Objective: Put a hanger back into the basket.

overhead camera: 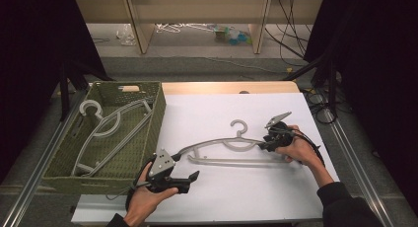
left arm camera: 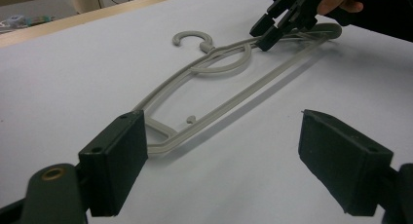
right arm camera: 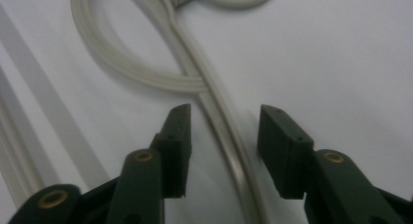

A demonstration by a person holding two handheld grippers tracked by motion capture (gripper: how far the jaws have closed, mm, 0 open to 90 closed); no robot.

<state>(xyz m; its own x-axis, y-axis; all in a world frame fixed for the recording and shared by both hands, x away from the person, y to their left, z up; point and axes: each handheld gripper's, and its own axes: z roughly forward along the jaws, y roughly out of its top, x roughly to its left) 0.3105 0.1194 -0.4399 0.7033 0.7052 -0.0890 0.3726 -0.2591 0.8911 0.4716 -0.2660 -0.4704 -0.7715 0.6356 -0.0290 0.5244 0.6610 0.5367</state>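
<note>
The right gripper (overhead camera: 266,140) is lowered onto the grey hanger (overhead camera: 231,150) that lies flat on the white table (overhead camera: 256,192); its jaws stand on both sides of the hanger's upper arm, just below the loop near the hook, and in the right gripper view (right arm camera: 223,146) a small gap is visible between each pad and the plastic, so it does not squeeze the hanger. The hook is ahead of this gripper, a little beyond the tips. The left gripper (overhead camera: 190,180) is held low over the table by the left hand (overhead camera: 148,197), jaws wide apart with nothing between them; in the left gripper view (left arm camera: 221,158) the near end of the hanger (left arm camera: 214,95) lies just in front of its left jaw, not touching it, and the right gripper (left arm camera: 265,34) is at the far end. Beside the left gripper, on its outer side, stands a green woven basket (overhead camera: 61,158) with more grey hangers (overhead camera: 106,131) inside.
</note>
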